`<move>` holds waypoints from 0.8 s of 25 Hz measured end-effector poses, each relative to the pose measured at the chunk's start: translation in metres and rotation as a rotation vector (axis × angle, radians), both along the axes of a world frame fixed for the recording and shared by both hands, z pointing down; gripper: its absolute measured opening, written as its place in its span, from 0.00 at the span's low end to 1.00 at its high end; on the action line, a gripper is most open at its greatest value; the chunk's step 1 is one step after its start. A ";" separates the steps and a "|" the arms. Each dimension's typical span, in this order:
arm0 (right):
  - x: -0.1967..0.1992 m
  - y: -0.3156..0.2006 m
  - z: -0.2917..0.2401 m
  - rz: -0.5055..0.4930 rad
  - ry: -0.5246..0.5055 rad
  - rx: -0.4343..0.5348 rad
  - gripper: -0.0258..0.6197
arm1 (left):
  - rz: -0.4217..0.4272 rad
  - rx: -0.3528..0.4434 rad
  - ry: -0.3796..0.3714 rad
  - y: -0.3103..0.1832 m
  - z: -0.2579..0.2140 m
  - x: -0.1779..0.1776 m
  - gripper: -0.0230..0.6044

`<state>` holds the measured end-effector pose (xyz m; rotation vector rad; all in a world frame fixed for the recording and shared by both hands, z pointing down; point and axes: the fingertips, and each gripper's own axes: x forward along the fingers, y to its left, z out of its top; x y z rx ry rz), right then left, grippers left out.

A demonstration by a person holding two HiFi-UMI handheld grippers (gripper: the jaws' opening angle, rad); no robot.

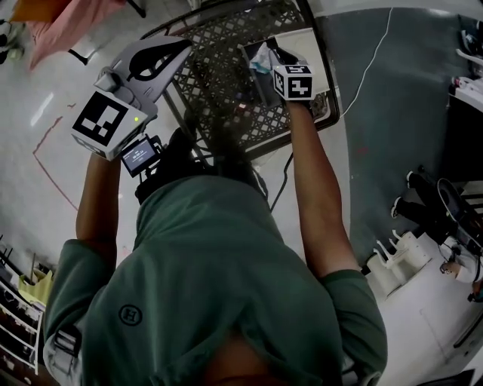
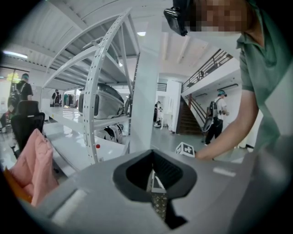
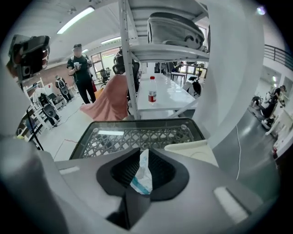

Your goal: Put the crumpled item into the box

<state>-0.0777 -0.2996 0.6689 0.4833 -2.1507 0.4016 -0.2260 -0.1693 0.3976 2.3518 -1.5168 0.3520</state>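
Note:
My right gripper (image 1: 268, 59) is shut on the crumpled item (image 1: 259, 60), a white and pale blue wad. In the right gripper view the crumpled item (image 3: 141, 175) sits pinched between the dark pads of the right gripper (image 3: 143, 161). It hangs over the black lattice tabletop (image 3: 137, 137), just left of the cream box (image 3: 192, 148). From the head view the box (image 1: 321, 54) lies at the table's right side, beside the gripper's marker cube. My left gripper (image 1: 179, 48) is raised at the left over the table's edge, jaws together and empty; its own view shows the left gripper (image 2: 155, 183) with only a thin slit.
A pink cloth (image 1: 60, 22) hangs at the far left of the floor, also behind the table as the pink cloth (image 3: 110, 103). A water bottle (image 3: 152, 90) stands on a white shelf table. White perforated shelving (image 2: 98, 91) rises nearby. A cable (image 1: 370, 60) crosses the floor. A person (image 3: 80, 73) stands farther off.

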 end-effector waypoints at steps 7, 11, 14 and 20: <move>-0.006 0.011 0.089 -0.022 0.112 -0.127 0.18 | -0.019 -0.063 0.000 0.014 0.042 -0.008 0.04; -0.006 0.013 0.103 -0.036 0.125 -0.159 0.21 | -0.036 -0.079 -0.007 0.021 0.050 -0.015 0.04; -0.005 0.008 0.098 -0.049 0.128 -0.134 0.21 | -0.039 -0.072 -0.010 0.022 0.046 -0.016 0.04; -0.003 0.010 0.075 -0.043 0.128 -0.099 0.15 | -0.029 -0.034 -0.009 0.016 0.027 -0.013 0.04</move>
